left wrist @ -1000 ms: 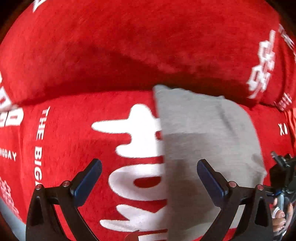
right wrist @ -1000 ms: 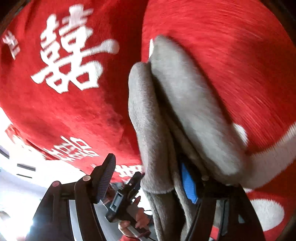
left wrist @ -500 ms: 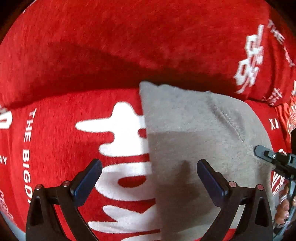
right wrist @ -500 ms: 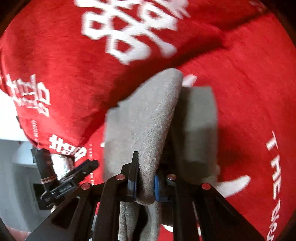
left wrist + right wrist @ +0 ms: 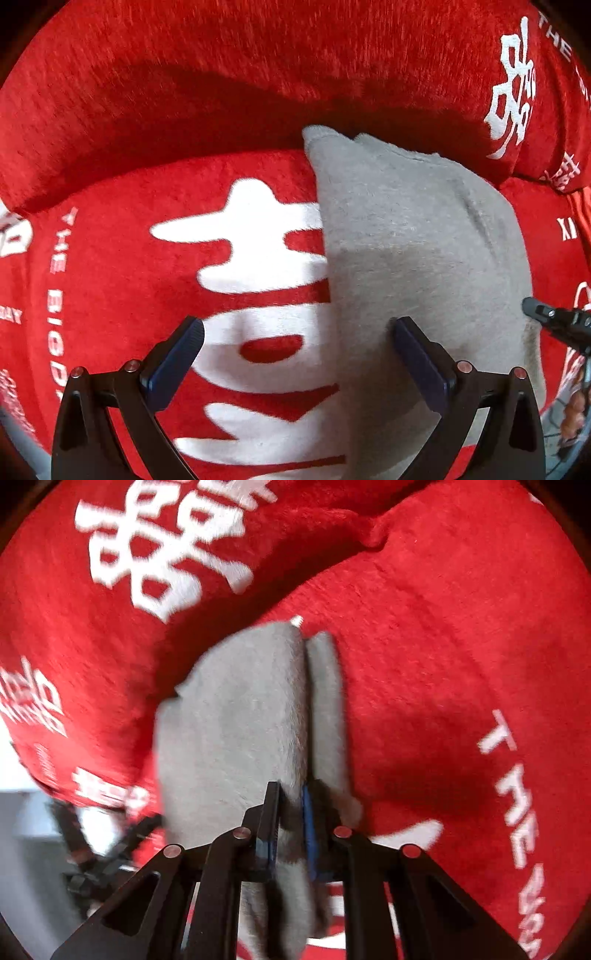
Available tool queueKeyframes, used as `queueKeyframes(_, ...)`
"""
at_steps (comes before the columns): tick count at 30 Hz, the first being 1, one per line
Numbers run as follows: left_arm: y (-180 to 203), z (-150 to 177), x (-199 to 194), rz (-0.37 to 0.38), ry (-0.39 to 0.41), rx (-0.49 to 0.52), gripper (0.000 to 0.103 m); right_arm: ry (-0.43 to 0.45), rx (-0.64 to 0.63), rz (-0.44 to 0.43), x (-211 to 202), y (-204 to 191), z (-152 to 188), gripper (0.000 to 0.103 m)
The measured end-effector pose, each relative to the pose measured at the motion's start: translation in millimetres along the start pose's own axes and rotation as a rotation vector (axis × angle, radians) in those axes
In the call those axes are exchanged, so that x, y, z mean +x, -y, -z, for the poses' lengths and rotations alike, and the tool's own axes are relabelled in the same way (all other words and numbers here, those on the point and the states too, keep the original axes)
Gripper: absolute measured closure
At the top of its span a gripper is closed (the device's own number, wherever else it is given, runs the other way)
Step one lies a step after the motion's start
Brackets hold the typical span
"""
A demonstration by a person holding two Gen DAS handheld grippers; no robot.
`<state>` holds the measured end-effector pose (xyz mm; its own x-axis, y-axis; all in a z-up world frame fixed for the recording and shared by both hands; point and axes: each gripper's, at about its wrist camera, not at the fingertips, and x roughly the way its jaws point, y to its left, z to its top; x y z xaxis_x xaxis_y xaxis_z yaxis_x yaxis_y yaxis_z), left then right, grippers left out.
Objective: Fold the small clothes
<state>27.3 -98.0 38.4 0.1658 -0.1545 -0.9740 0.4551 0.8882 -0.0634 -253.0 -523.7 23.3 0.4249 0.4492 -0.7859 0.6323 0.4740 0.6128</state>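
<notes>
A small grey garment (image 5: 417,240) lies folded flat on a red cloth with white lettering (image 5: 110,184). My left gripper (image 5: 295,354) is open and empty, hovering above the garment's left edge, with its right finger over the grey fabric. My right gripper (image 5: 290,823) is shut on the near edge of the grey garment (image 5: 236,731), which stretches away from the jaws in folded layers. The right gripper's tip (image 5: 554,321) shows at the garment's right edge in the left wrist view.
A raised fold of the red cloth (image 5: 258,74) rises behind the garment. The cloth's edge and a grey floor (image 5: 29,849) show at the lower left of the right wrist view, with the left gripper (image 5: 92,853) blurred there.
The right gripper closed on the garment's edge and laid it flatter on the cloth. The left gripper stayed open and the garment drifted left in its view.
</notes>
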Motion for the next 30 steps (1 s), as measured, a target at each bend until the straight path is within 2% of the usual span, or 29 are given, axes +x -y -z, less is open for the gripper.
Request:
queueKeyframes(1, -3, 0, -3, -0.012, 0.005, 0.003, 0.0, -0.001, 0.035, -0.044, 0, 4, -6, 0.083)
queueKeyframes(3, -7, -3, -10, -0.026, 0.012, -0.006, 0.0, -0.013, 0.098, -0.124, 7, 8, -20, 0.067)
queueKeyframes(4, -12, -5, -10, -0.04, 0.019, -0.018, 0.0, -0.018, 0.111, -0.134, 14, 5, -24, 0.055)
queueKeyframes(6, -19, -11, -9, -0.053, 0.03, -0.043, 0.0, -0.045, 0.117, -0.119, 28, 1, -33, 0.059)
queueKeyframes(7, -19, -16, -5, -0.054, 0.035, -0.065, 0.0, -0.052, 0.109, -0.106, 30, -2, -35, 0.093)
queueKeyframes(10, -20, -28, 2, -0.067, 0.046, -0.11, 0.0, 0.002, -0.008, -0.043, 14, -27, -34, 0.095)
queueKeyframes(13, -18, -38, -1, -0.065, 0.068, -0.108, 0.0, 0.039, -0.085, 0.041, 1, -38, -28, 0.095)
queueKeyframes(16, -9, -38, 1, -0.073, 0.074, -0.073, 0.0, -0.015, -0.09, 0.156, 17, -23, -27, 0.095)
queueKeyframes(19, 1, -33, 15, -0.117, 0.05, -0.029, 0.0, -0.018, -0.062, 0.157, 22, -17, -28, 0.095)
queueKeyframes(23, 2, -29, 19, -0.142, 0.044, -0.018, 0.0, -0.008, -0.084, 0.217, 7, -30, -22, 0.092)
queueKeyframes(25, -3, -28, 15, -0.148, 0.027, -0.005, 0.0, 0.0, -0.106, 0.207, -8, -37, -14, 0.09)
queueKeyframes(30, -9, -7, -14, -0.03, 0.015, 0.006, 0.0, -0.049, -0.195, 0.101, -34, -56, 23, 0.09)
